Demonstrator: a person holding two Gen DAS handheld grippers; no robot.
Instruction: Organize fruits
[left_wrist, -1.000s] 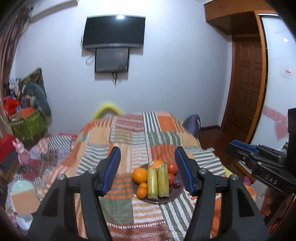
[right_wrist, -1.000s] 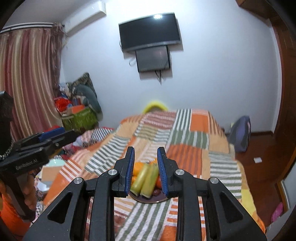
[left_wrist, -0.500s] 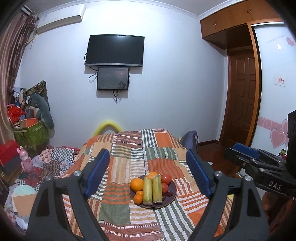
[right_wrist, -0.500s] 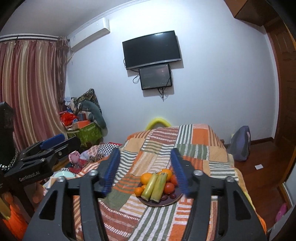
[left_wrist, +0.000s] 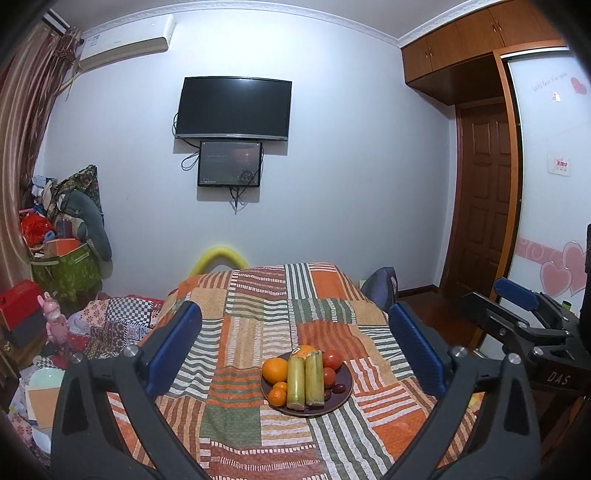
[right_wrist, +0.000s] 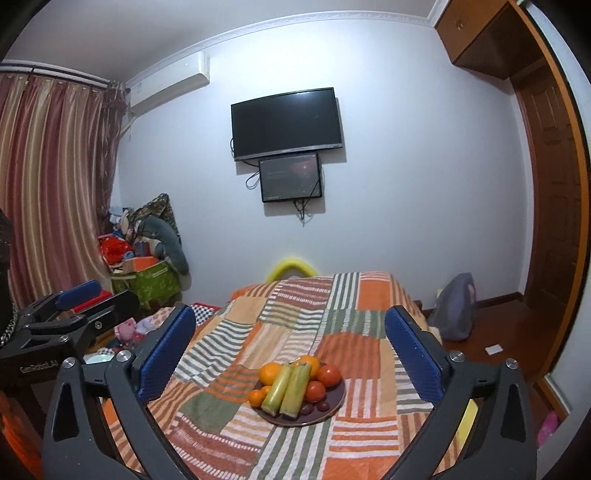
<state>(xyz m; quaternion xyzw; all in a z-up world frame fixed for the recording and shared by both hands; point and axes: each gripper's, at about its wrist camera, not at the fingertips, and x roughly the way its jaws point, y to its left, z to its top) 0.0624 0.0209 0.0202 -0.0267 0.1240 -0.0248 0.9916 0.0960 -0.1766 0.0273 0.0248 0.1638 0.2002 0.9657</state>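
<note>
From the left wrist camera, the left gripper (left_wrist: 295, 347) has its two blue pads (left_wrist: 173, 347) spread wide apart, with nothing between them. It hangs above the bed. Low in the middle of the frame sits a dark plate (left_wrist: 341, 387) on a striped blanket (left_wrist: 258, 321). On the plate lie two green sticks (left_wrist: 306, 380) side by side (they look like cut cane), a big orange (left_wrist: 274, 370) to their left, two small oranges (left_wrist: 277, 394) in front of it, and red tomatoes (left_wrist: 331, 360) on the right. At the right edge of the frame the right gripper (left_wrist: 517, 306) pokes in; from here I cannot tell if it is spread.

From the right wrist camera, the right gripper (right_wrist: 290, 354) is also spread wide and holds nothing. The plate (right_wrist: 332, 406) with the fruit is low in the middle, between the two pads and farther off. At the left edge the left gripper (right_wrist: 79, 301) shows. A black television (right_wrist: 286, 123) hangs on the wall in the upper middle.
</note>
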